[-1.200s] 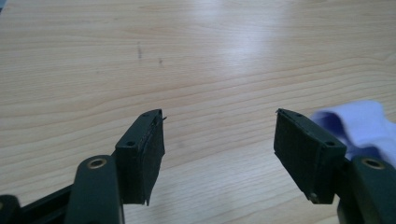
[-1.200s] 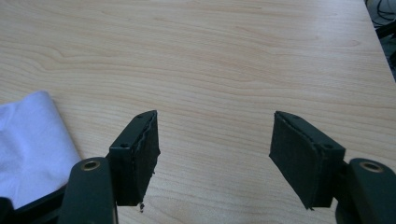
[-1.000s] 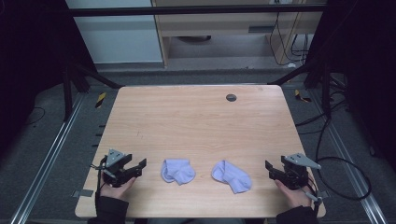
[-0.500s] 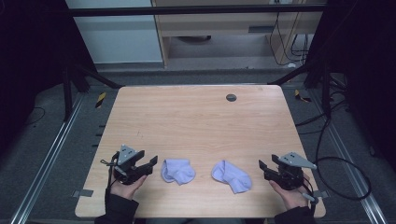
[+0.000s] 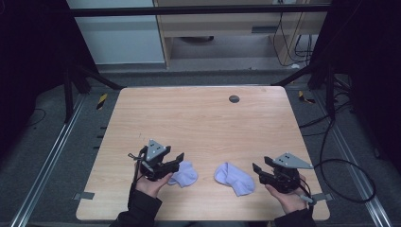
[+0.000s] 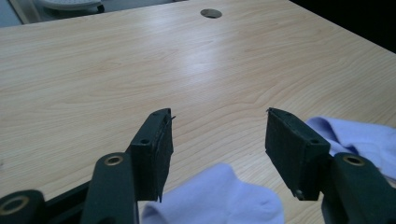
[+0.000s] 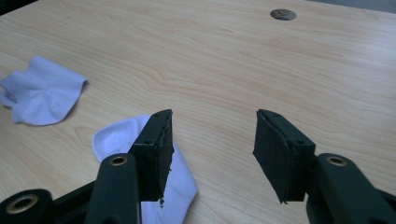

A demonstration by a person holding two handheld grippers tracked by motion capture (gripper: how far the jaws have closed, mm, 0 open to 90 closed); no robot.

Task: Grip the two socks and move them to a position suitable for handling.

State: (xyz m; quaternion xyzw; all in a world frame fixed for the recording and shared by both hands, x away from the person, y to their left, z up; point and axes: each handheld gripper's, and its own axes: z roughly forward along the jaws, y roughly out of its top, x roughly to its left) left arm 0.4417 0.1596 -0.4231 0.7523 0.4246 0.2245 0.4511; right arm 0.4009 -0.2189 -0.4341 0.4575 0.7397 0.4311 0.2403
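Two pale lilac socks lie near the wooden table's front edge. In the high view my left gripper (image 5: 179, 159) reaches over the left sock (image 5: 185, 174). In the left gripper view that sock (image 6: 219, 198) lies low under the gap of my left gripper (image 6: 217, 122), and no pad touches it. The right sock (image 5: 235, 178) lies just left of my right gripper (image 5: 258, 170). In the right gripper view its cuff (image 7: 114, 134) runs under the left jaw of my right gripper (image 7: 212, 122). Both grippers' jaws have just been closing a little with nothing between them, and both are open.
A round dark grommet (image 5: 233, 99) sits in the table (image 5: 198, 123) near its far edge. Bare wood stretches beyond the socks. Metal rails, cables and dark floor surround the table. The other sock (image 7: 39, 95) lies far left in the right gripper view.
My left gripper has moved right and up until it hangs over the left sock. My right gripper has shifted left toward the right sock. The socks have not moved.
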